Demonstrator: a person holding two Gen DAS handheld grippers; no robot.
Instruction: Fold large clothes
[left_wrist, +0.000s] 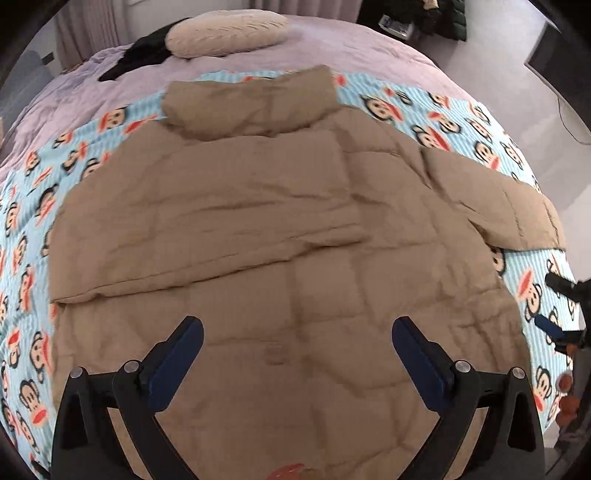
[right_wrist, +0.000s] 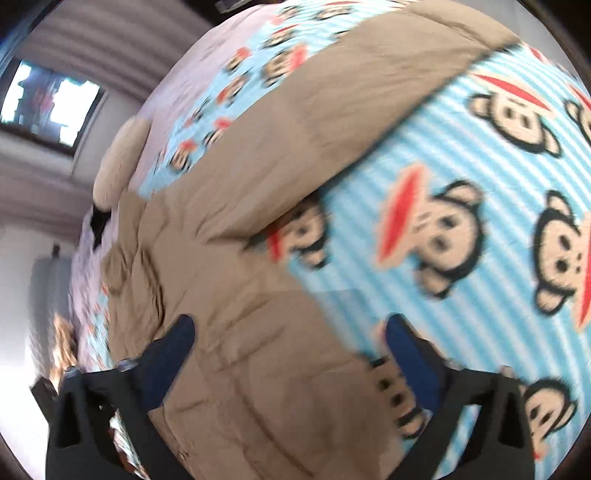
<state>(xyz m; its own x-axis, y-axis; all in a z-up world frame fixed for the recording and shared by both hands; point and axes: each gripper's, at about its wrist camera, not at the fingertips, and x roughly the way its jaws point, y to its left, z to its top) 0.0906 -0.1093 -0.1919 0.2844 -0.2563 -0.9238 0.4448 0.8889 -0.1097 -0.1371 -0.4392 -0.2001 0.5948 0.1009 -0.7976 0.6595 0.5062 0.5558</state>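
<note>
Under everything we see a monkey-print sheet (left_wrist: 436, 110) on which the tan padded jacket (left_wrist: 258, 229) lies flat, one sleeve folded across it, the other stretched out. Our left gripper (left_wrist: 297, 343) hovers wide open over its hem, holding nothing. Our right gripper (right_wrist: 290, 343), equally wide, straddles the jacket's edge; blur hides any contact. A cream pillow (left_wrist: 225, 31) lies beyond.

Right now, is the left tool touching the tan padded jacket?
Cannot tell. In the left wrist view the open left tool overlaps the tan padded jacket; neither contact nor gap shows.
</note>
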